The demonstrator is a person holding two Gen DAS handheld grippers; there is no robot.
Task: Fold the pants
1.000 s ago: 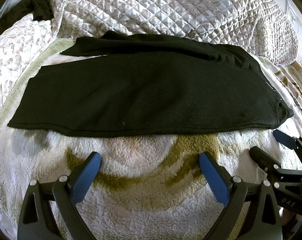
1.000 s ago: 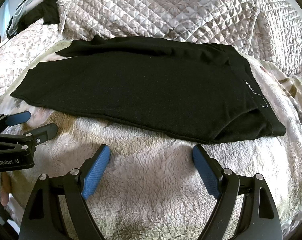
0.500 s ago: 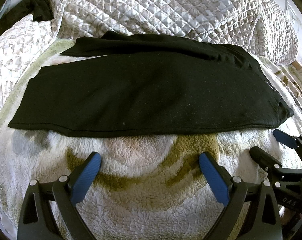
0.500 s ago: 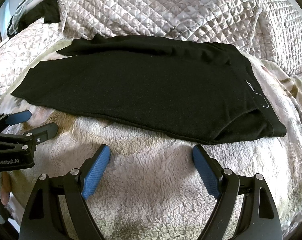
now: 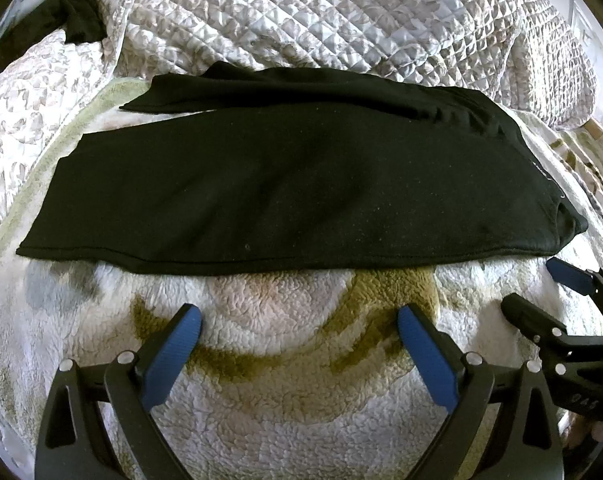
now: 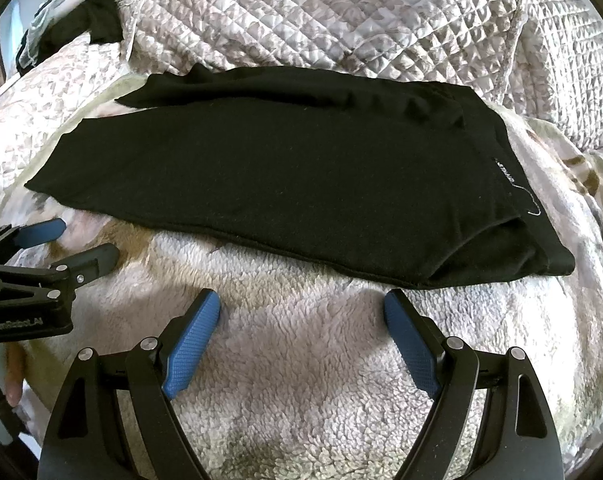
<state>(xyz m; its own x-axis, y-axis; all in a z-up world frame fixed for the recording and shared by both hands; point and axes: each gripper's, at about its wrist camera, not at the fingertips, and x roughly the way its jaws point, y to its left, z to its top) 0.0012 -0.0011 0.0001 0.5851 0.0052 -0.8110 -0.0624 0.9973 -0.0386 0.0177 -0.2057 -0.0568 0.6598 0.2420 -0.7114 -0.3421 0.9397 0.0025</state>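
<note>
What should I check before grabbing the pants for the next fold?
1. Left gripper open, nothing held: ok.
2. Right gripper open, nothing held: ok.
3. Black pants lie flat on the fleece blanket, legs stacked: ok.
4. Near hem reachable, both grippers short of it, not touching: ok.
5. Waistband end visible at right: ok.
6. Far leg aligned underneath: not ok, its edge sticks out beyond the top leg.
</note>
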